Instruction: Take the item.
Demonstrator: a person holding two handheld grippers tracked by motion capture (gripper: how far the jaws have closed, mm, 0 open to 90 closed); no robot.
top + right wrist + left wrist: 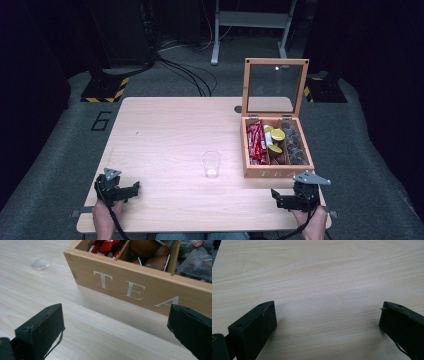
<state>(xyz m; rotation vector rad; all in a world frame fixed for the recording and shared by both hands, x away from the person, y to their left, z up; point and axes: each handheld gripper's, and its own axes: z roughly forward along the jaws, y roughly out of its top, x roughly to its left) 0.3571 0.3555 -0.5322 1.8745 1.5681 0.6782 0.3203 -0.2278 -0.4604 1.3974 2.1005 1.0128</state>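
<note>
- Black, blocky and matte, the left tongs (328, 315) stand with jaws wide apart over bare wood, nothing between them; seen from above, the left tongs (118, 190) rest near the front left corner, held by a hand (103, 220).
- Right tongs (116, 317) are likewise spread apart and empty, their square-ended jaws pointing at the front wall of a wooden box (140, 287); from above the right tongs (295, 197) sit near the front right corner, just in front of the box (277, 172).
- Pale wood with fine straight grain makes up the surface (165, 135), a flat rectangle with a smooth finish.
- White letters reading "TEA" mark the box front; thin wooden dividers split the inside into compartments.
- Glossy red packets (256, 142) fill the left compartment, round capsules with yellow-green tops (276, 136) and brown ones lie in the middle, and dark crinkled clear bags (296, 145) fill the right.
- Hinged lid (275, 87), a wooden frame around a clear pane, stands upright behind the box.
- Clear plastic cup (211, 164), round and upright, stands near the middle of the surface, apart from the box.
</note>
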